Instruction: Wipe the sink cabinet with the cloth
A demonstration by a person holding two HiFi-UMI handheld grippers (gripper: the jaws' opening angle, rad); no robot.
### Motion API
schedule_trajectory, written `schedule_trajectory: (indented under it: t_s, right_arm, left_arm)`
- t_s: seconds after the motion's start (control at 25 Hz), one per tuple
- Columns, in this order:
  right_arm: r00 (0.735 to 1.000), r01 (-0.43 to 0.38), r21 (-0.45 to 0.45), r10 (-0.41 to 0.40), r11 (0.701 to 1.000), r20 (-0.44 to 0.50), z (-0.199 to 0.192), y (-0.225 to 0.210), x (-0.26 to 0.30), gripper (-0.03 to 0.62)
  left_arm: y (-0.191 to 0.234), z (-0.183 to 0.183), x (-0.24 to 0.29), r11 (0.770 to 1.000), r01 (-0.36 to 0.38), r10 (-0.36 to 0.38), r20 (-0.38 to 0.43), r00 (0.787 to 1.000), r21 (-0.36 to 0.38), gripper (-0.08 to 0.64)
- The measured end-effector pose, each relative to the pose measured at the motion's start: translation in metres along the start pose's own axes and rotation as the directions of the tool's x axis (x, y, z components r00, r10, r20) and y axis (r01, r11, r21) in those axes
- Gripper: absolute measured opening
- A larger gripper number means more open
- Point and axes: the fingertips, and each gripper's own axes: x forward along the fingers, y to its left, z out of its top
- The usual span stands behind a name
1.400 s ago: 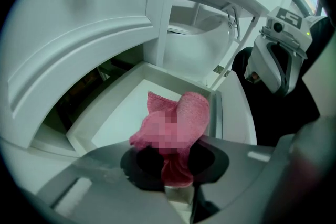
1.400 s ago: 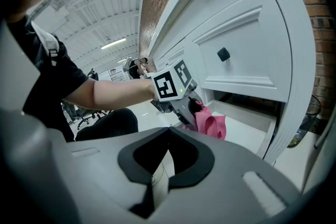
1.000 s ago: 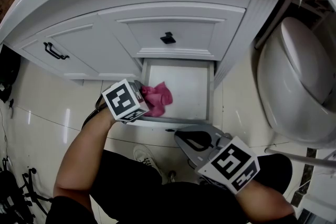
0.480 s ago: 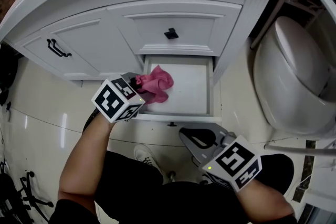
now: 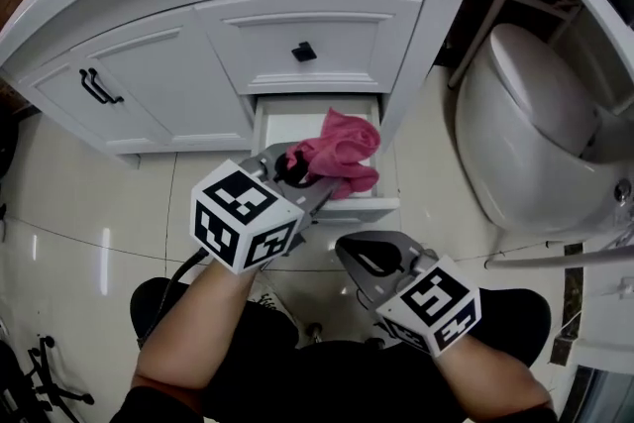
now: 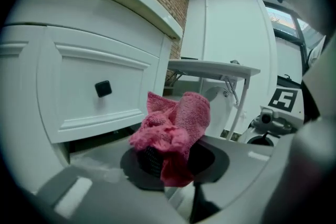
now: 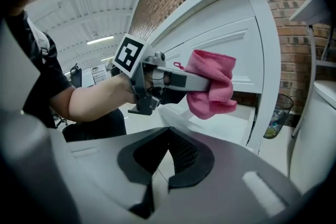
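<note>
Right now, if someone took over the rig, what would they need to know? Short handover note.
Left gripper: shut on the pink cloth, which is bunched and held up over the open bottom drawer.
Right gripper: shut, nothing in it, held low near the person and off the cabinet.
Sink cabinet: left door and upper drawer front closed, bottom drawer pulled out.
Done: the cloth is in hand. Which surfaces are already wiped cannot be told.
Left: press the cloth to the cabinet faces and wipe, then probably shut the drawer.
</note>
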Motion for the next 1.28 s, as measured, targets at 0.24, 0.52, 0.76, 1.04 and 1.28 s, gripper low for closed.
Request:
schedule_trajectory:
  t_s: [0.24,0.52,0.76,1.04,1.28]
  right_arm:
    - [0.999,0.033,-0.002,-0.033,0.999,-0.004,-0.017,0.01,-0.016,0.008]
    - [0.999,0.05,-0.023,-0.05,0.998,0.002,-0.024,0.012,-0.023,0.008]
    - [0.999,0.05,-0.025,-0.05,0.998,0.0,-0.028,0.011,-0.025,0.008]
    - [0.999,0.045,-0.023,-0.045,0.999,-0.003,-0.029,0.013,-0.025,0.008]
    - [0.999,0.044,-0.029,-0.044,0.999,-0.004,-0.027,0.014,-0.018,0.008]
  left_arm:
    - [-0.044,-0.011,0.019,0.996,0.087,-0.087,0.003,0.996,0.004,0.092]
    - [-0.056,-0.014,0.033,0.996,0.082,-0.082,0.003,0.997,0.018,0.091]
    - [-0.053,-0.021,0.022,0.998,0.054,-0.055,0.007,0.998,0.011,0.091]
    - [-0.032,-0.037,-0.006,1.0,-0.018,0.018,0.006,1.0,-0.011,0.091]
    - [-0.001,-0.048,-0.048,0.993,-0.114,0.114,0.026,0.993,-0.025,0.091]
